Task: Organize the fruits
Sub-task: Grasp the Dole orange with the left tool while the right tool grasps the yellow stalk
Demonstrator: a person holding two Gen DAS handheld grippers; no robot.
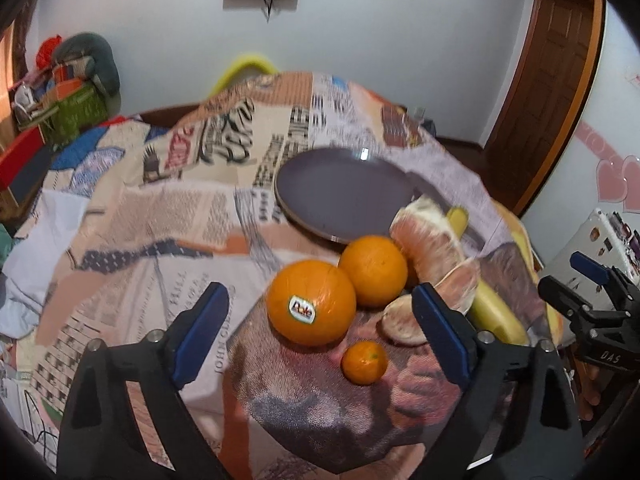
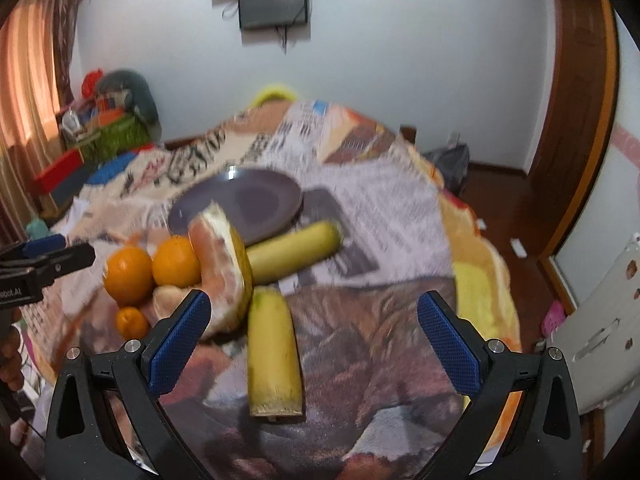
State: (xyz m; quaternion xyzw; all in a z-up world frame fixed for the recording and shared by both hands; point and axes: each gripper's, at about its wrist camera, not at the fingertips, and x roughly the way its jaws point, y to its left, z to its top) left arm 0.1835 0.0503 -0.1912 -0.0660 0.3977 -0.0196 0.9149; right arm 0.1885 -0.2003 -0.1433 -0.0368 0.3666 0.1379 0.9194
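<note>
- Soft, even room light; warm daylight glows through the curtain (image 2: pixel 38 92) far left of the tongs.
- A glare spot sits on the plate (image 1: pixel 320 184) rim.
- Motion blur smears everything; edges bow and darken.

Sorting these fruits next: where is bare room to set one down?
The plate is bare. Free cloth lies left of the oranges, and right of the bananas. Crowded: pomelo amid oranges and bananas.

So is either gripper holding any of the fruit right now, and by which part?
Nothing is held. The left gripper stands open above the stickered orange; the right gripper stands open above the pale yellow banana piece.
</note>
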